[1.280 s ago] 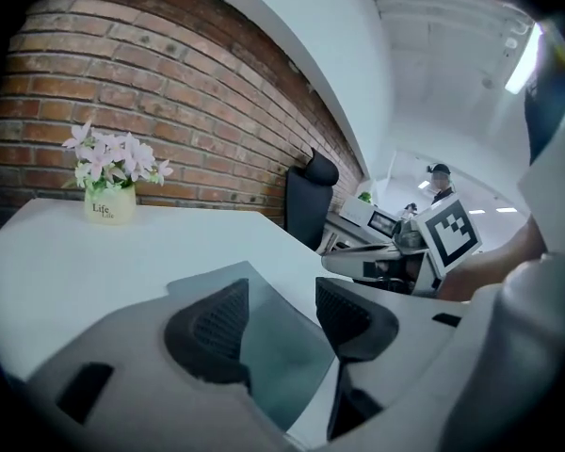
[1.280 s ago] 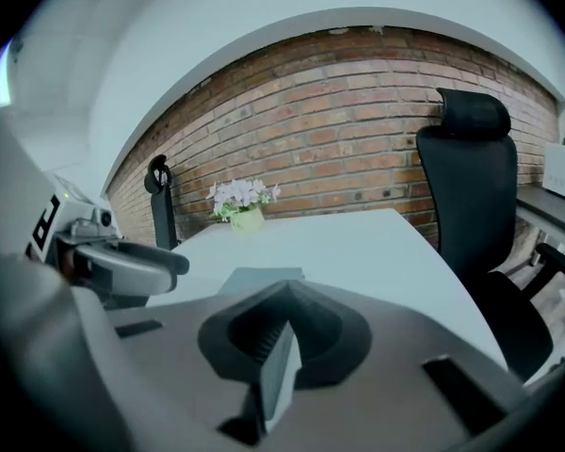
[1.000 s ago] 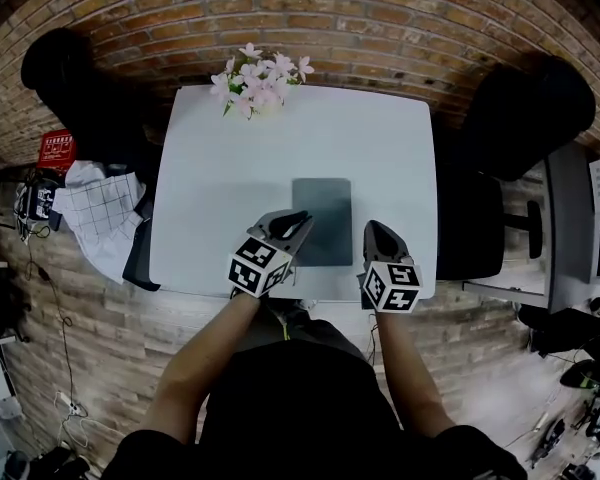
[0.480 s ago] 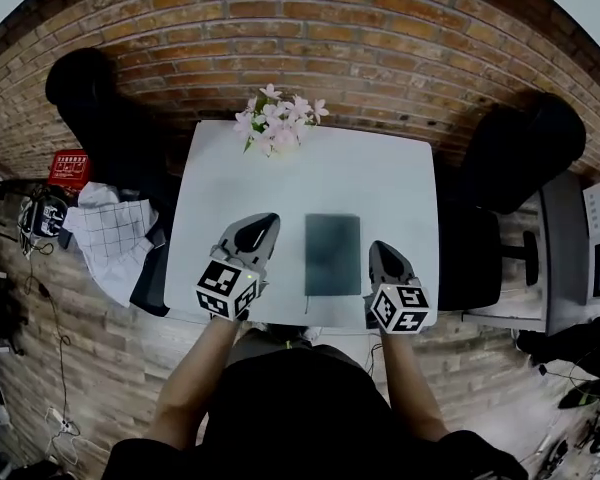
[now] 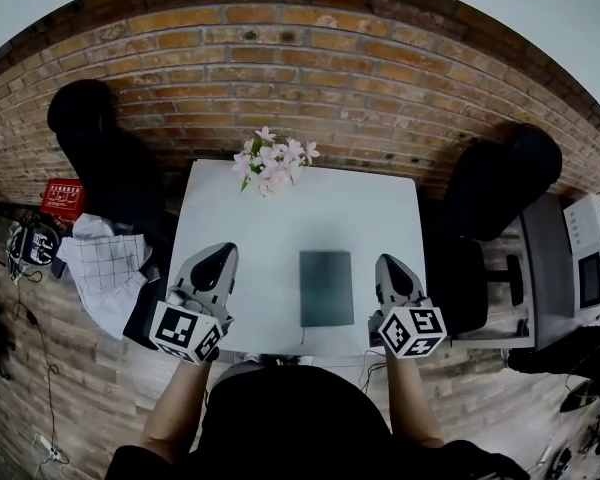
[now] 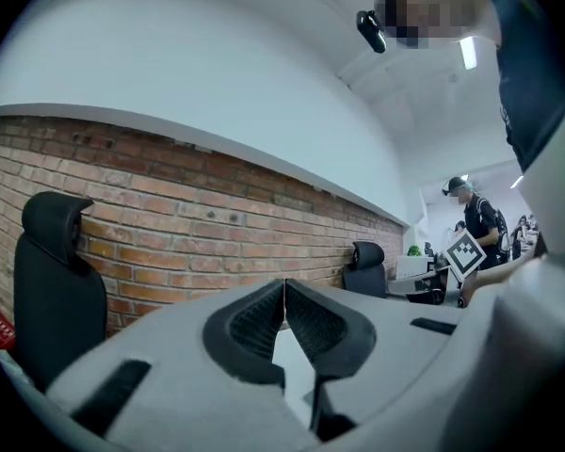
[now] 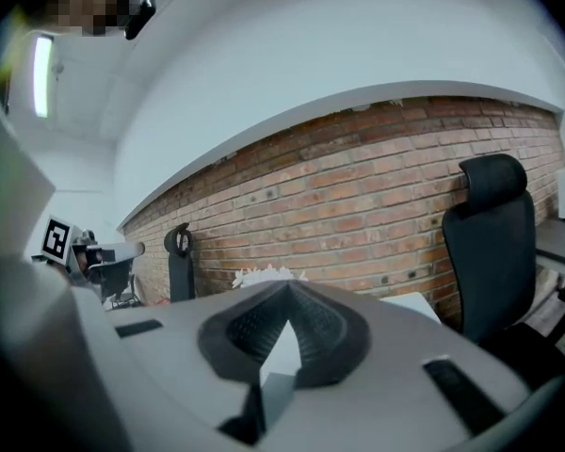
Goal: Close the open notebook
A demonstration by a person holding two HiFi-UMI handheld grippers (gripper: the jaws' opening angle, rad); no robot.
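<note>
The notebook [image 5: 326,288] lies closed, dark grey-green cover up, near the front edge of the white table [image 5: 280,228] in the head view. My left gripper [image 5: 218,252] hovers over the table's left front corner, well left of the notebook and apart from it. Its jaws are shut with nothing between them, as the left gripper view [image 6: 284,286] shows. My right gripper [image 5: 389,262] is held just right of the notebook, not touching it. It is also shut and empty in the right gripper view [image 7: 287,292]. Neither gripper view shows the notebook.
A bunch of pink and white flowers [image 5: 272,168] stands at the table's far edge against the brick wall. Black chairs stand at the left [image 5: 100,148] and right [image 5: 500,178]. A checked cloth [image 5: 105,263] lies left of the table. A desk with a device [image 5: 585,268] is at far right.
The left gripper has left the notebook's front left corner and swung out to the table's left side. Both grippers have come up and back. The head view has tilted up.
</note>
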